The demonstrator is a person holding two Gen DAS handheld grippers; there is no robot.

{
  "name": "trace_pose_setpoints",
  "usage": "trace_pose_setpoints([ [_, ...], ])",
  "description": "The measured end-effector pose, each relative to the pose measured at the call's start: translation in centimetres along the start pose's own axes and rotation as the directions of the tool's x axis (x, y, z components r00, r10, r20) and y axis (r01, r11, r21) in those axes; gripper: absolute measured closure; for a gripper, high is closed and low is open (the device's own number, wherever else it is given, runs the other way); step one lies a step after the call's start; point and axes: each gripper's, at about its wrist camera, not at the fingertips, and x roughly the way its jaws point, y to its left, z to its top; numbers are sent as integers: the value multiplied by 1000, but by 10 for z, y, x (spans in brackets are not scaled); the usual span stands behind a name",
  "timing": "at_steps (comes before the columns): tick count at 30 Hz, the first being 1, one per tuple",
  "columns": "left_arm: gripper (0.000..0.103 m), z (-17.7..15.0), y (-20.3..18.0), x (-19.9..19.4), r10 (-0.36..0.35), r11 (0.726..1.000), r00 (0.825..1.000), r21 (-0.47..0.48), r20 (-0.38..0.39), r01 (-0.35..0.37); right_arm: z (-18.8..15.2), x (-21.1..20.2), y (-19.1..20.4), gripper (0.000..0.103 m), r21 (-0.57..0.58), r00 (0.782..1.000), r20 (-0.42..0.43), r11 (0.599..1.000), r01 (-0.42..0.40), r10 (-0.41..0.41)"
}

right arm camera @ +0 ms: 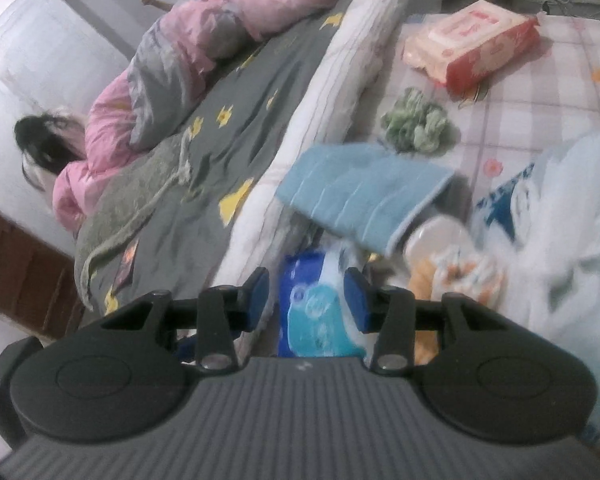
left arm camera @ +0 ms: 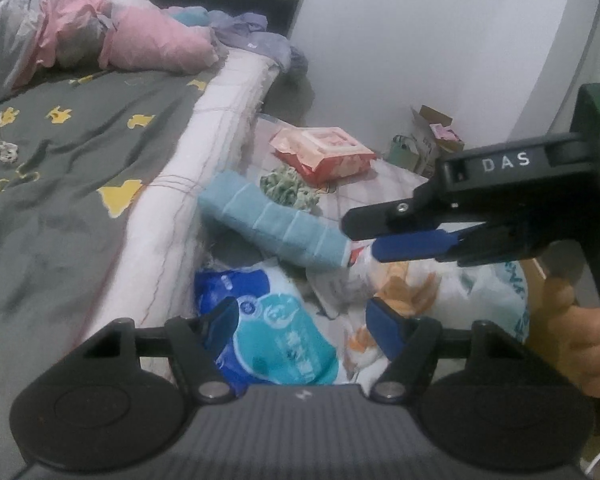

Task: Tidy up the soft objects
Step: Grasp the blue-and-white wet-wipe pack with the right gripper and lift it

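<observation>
progress: early, nothing sorted | blue towel mid-frame on floor mat beside bed, green cloth and tissue pack above it | left tongs released, empty | right tongs parted, empty | left: gather the pile

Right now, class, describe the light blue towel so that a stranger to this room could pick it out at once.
Start at the bed with the grey, yellow-patterned sheet; beside its white mattress edge lies a checked mat strewn with soft things. The light blue towel lies folded there, nearest the mattress. Its pale ribbed stripes set it apart from the crumpled green cloth and the red packet beyond.
</observation>
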Motion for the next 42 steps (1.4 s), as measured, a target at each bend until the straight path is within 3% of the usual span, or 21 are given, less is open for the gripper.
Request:
trace_pose_setpoints([
  [5, 32, -5, 11, 23, 6, 998, 995, -58, -101, -12, 6, 36, 4, 61, -40, 995, -92, 998, 43, -47],
  [10, 32, -9, 22, 46, 11, 994, 983, -102, -186, -31, 3, 81, 9, 62, -102, 973, -189, 988, 116, -133],
  [15, 28, -6, 27, 57, 37, 994, 981, -99, -192, -56, 4, 108, 15, 61, -155, 949, -249, 975, 158, -194],
  [23, 22, -6, 28, 63, 43, 992, 976, -109, -215, -68, 9, 119, 21, 56, -204, 933, -272, 961, 184, -237],
  [30, 28, -5, 22, 58, 23, 990, 981, -132, -193, -49, -1, 118, 22, 52, -195, 931, -285, 964, 179, -230],
  [33, 44, -1, 14, 41, -17, 995, 991, -101, -130, 4, -3, 111, 18, 63, -138, 940, -280, 977, 160, -193],
  [34, 46, 1, 11, 37, -18, 995, 992, -100, -125, 6, -4, 108, 18, 68, -118, 945, -280, 983, 138, -166],
  [35, 46, 2, 9, 35, -15, 996, 993, -95, -120, 3, -4, 105, 19, 80, -100, 949, -283, 988, 117, -141],
  [36, 45, 2, 9, 34, -22, 995, 993, -95, -119, 10, -5, 101, 20, 83, -87, 952, -280, 990, 107, -127],
  [39, 45, -5, 16, 36, -22, 990, 986, -143, -162, -2, -6, 96, 18, 84, -59, 954, -268, 991, 120, -131],
  [42, 42, -16, 20, 25, 22, 991, 989, -124, -146, -41, -7, 87, 10, 83, -32, 955, -267, 992, 123, -127],
])
